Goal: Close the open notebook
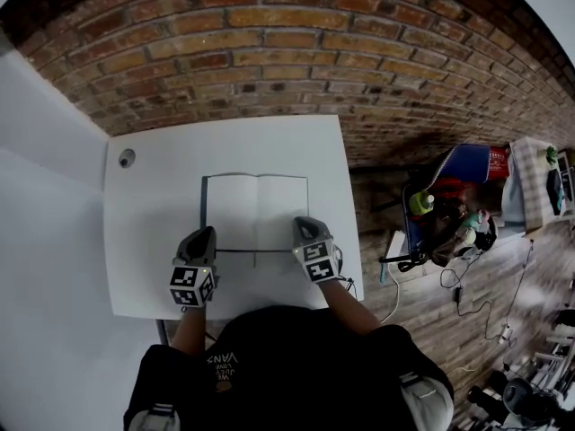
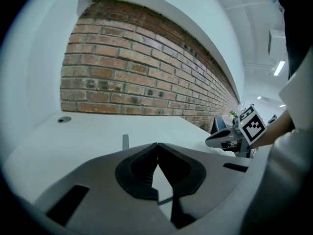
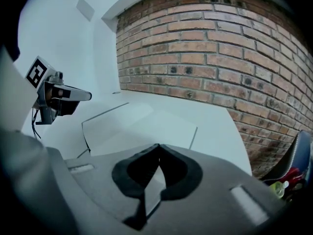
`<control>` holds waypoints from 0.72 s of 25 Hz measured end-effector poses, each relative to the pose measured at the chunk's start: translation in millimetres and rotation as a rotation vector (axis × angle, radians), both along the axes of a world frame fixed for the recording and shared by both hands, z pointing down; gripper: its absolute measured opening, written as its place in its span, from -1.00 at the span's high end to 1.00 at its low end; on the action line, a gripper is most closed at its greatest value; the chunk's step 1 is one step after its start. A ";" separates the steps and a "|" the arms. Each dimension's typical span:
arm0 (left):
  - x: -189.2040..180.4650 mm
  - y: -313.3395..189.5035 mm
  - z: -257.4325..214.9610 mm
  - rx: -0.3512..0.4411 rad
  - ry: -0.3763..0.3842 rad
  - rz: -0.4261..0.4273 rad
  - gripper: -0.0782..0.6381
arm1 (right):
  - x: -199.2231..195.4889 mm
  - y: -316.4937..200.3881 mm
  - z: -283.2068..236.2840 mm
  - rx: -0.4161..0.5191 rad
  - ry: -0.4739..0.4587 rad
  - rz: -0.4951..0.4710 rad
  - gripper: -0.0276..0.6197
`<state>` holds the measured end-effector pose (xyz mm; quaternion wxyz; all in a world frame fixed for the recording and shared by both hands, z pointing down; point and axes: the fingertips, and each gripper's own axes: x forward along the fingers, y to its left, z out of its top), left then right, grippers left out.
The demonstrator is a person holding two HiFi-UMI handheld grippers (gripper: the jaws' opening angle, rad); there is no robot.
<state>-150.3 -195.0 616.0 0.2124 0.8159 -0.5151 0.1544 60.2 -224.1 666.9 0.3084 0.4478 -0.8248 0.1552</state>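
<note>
An open notebook [image 1: 256, 212] with blank white pages and a dark cover lies flat in the middle of the white table [image 1: 153, 196]. My left gripper [image 1: 202, 234] hovers at the notebook's near left corner, shut, with nothing in it. My right gripper [image 1: 304, 225] is over the near right corner, also shut and empty. In the left gripper view the jaws [image 2: 156, 145] meet at their tips, and a dark strip of the notebook's cover [image 2: 125, 141] shows ahead. In the right gripper view the shut jaws [image 3: 159, 146] point across the open pages [image 3: 139, 126].
A brick wall [image 1: 296, 52] runs behind the table. A round cable hole [image 1: 127, 158] sits at the table's far left corner. To the right, on the wooden floor, stand a blue container [image 1: 463, 173] with clutter and loose cables [image 1: 467, 294].
</note>
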 end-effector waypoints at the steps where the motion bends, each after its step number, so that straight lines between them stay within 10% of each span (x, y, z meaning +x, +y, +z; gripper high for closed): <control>1: -0.5 0.2 2.8 -0.004 -0.002 -0.001 0.75 | 0.3 0.6 2.8 -0.007 0.005 -0.003 0.92; 18: -17.9 -4.1 39.9 -0.128 0.003 -0.072 0.75 | 0.5 2.8 17.3 -0.050 -0.006 -0.024 0.92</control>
